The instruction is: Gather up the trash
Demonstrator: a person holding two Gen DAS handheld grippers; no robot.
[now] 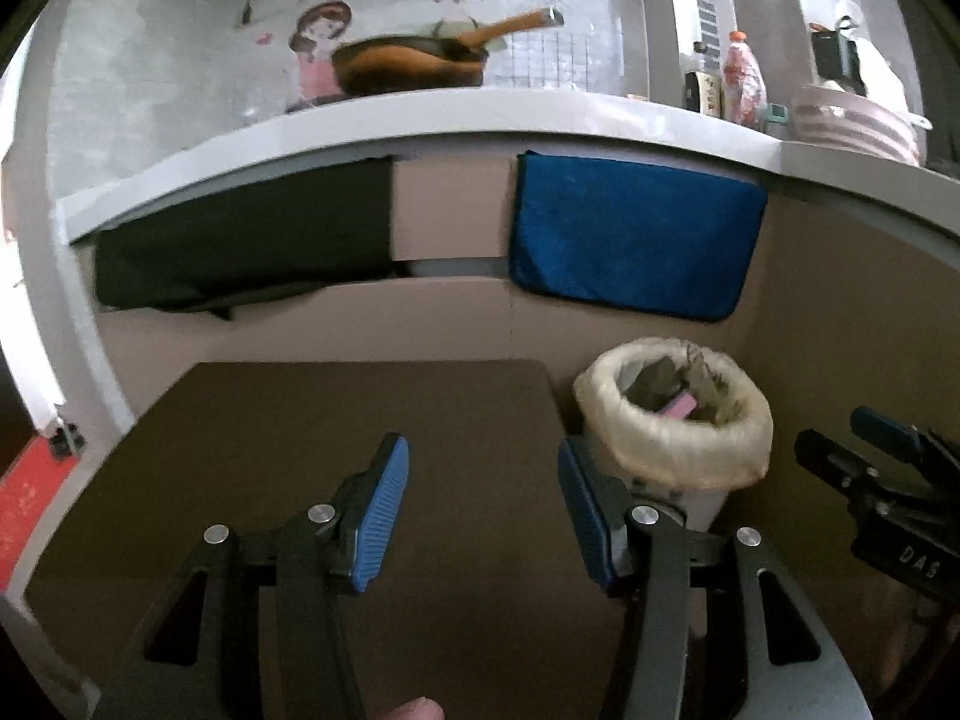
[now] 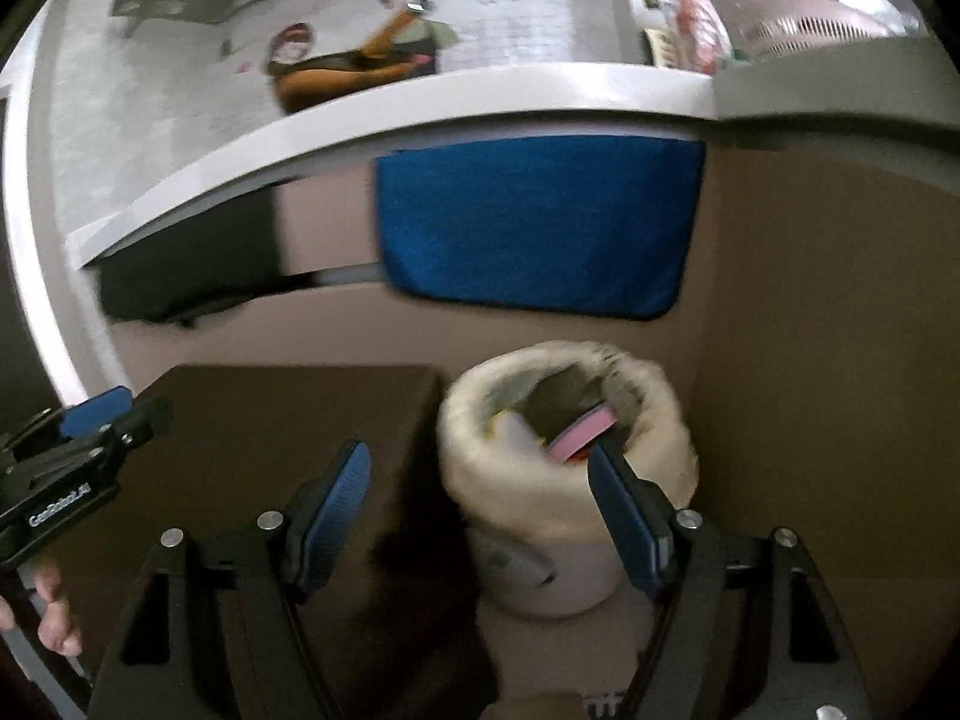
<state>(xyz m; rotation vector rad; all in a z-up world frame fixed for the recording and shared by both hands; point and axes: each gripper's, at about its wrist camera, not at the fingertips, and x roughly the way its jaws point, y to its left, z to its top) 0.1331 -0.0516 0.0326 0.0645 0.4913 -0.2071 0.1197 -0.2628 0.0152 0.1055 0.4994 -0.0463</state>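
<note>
A white bin with a cream bag over its rim [image 1: 678, 462] [image 2: 480, 480] stands on the floor in a cardboard corner. Inside lie a pink flat piece [image 1: 681, 405] [image 2: 582, 435] and dark crumpled trash [image 1: 654, 378] [image 2: 558, 399]. My left gripper [image 1: 480, 456] is open over a brown mat [image 1: 360, 408], to the left of the bin, with nothing between its blue pads. My right gripper [image 2: 480, 456] is open and empty in front of the bin, its right finger [image 2: 624, 498] overlapping the rim. Each gripper shows at the edge of the other's view: the right gripper [image 1: 834, 429], the left gripper [image 2: 141, 405].
A blue cloth [image 1: 636, 234] and a black cloth [image 1: 240, 252] hang from a grey counter edge [image 1: 420, 120]. On the counter are a wok [image 1: 414, 60], bottles [image 1: 744, 84] and a pink bowl [image 1: 852, 120]. Cardboard walls [image 2: 828, 330] enclose the bin. A hand [image 2: 54, 618] grips the left handle.
</note>
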